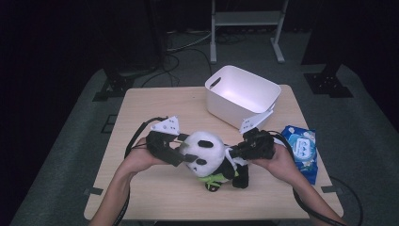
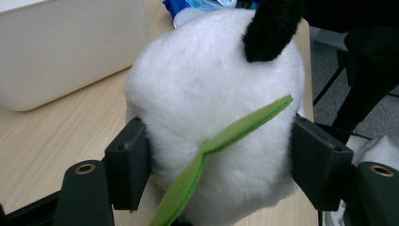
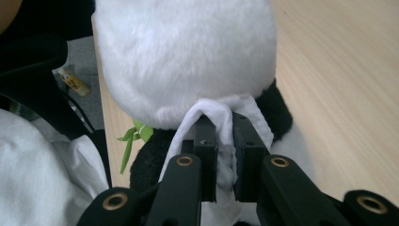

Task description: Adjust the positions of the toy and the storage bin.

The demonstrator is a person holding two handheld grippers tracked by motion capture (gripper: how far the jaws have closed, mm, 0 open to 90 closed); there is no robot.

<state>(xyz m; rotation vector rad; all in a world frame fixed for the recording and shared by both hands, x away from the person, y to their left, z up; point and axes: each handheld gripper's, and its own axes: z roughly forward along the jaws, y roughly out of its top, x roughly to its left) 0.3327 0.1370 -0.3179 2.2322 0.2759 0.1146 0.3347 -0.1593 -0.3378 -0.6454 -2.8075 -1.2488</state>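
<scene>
Both forearms come in from the bottom of the high view, meeting at a plush panda [image 1: 211,160] on the worktop [image 1: 150,108] near its front edge. Left tongs [image 1: 188,153] press their pads against the panda's white head, a green felt leaf [image 2: 221,141] between them. Right tongs [image 3: 225,141] are pinched tight on a white fabric loop [image 3: 221,110] below the head. Behind stands a white bin [image 1: 242,96]; a blue wipes packet [image 1: 301,148] lies right.
</scene>
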